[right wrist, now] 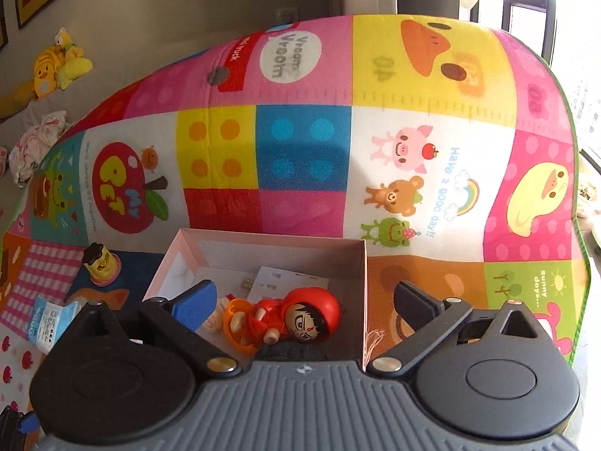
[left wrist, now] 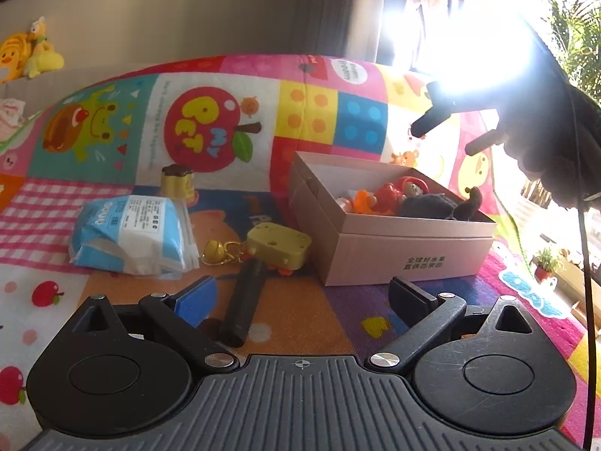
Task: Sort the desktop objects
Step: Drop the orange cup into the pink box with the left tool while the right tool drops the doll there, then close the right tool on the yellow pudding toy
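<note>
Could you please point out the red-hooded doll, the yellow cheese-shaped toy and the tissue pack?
Red-hooded doll [right wrist: 300, 319], right wrist view, on its face.
Yellow cheese-shaped toy [left wrist: 280, 245], left wrist view, on its top face.
Tissue pack [left wrist: 131, 233], left wrist view, on its blue-and-white wrapper.

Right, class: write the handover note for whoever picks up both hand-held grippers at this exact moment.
Left hand-held gripper: open, empty, low over the mat.
Right hand-held gripper: open, empty, above the box.
Done: red-hooded figure, orange toy and dark plush lie in the box.
Left, on the mat outside the box: tissue pack, black marker, yellow cheese toy, bell keychain, pudding toy.
</note>
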